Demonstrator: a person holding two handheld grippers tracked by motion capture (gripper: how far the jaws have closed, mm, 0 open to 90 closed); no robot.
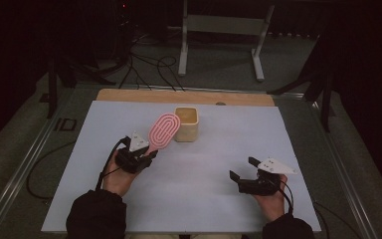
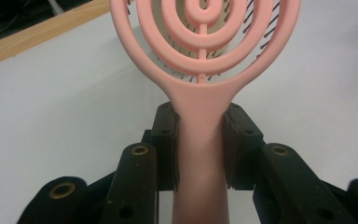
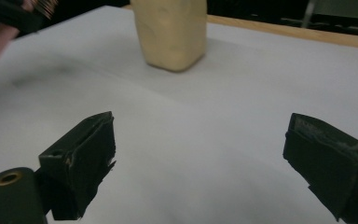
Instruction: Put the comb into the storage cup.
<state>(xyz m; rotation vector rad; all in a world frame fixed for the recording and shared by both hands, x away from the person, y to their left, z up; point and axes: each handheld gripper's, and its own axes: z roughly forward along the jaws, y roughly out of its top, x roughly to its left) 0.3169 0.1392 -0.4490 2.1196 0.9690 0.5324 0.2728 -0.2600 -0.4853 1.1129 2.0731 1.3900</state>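
- Your right gripper (image 1: 242, 171) sits near your edge of the white tabletop (image 1: 189, 199), on the right side, with your hand (image 1: 271, 201) under it and its grey three-cornered plate on top.
- Its jaws stand wide apart with nothing between them; in the right gripper view you see bare white surface in the gap.
- Your left gripper (image 1: 149, 153) is on the left side, a little farther from you than the right one, and well apart from it.
- It is clamped on the handle of the pink hairbrush (image 1: 163, 130): in the left gripper view both pads press the handle from either side, just below where it widens into the head.
- The hairbrush points away from you and to the right, its oval head raised off the tabletop, with concentric pink rings on the back and dark bristles showing through the gaps.
- The head of the hairbrush lies just beside the left wall of the cream cup (image 1: 186, 124) as seen from above; you cannot tell whether the two touch.
- The cream cup stands upright on the tabletop, towards the far edge and near the middle, its square mouth open upward.
- Beyond the white sheet a strip of bare wood (image 1: 184, 96) runs along the far edge.
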